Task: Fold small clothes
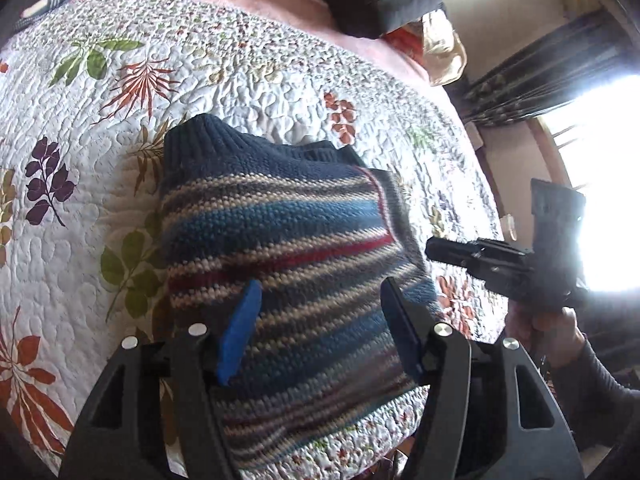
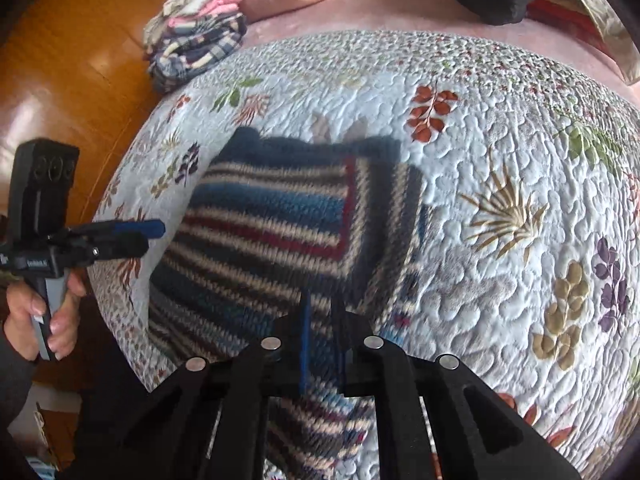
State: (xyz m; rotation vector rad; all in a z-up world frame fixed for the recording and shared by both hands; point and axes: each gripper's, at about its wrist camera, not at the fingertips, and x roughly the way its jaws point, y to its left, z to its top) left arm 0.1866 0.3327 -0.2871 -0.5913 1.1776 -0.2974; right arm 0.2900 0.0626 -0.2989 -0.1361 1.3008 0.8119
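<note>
Hovering low over the striped knitted sweater, the left gripper has its blue-padded fingers spread wide and holds nothing, probably freed to smooth or take a new edge. The sweater lies partly folded on the leaf-printed quilt, one side panel turned in. To the sweater's right, the right gripper points in at its edge.

From the right wrist view, the right gripper has its fingers nearly pressed together, with a slim gap; whether they pinch the sweater I cannot tell. Beyond the sweater, a pile of other clothes waits at the bed's edge.
</note>
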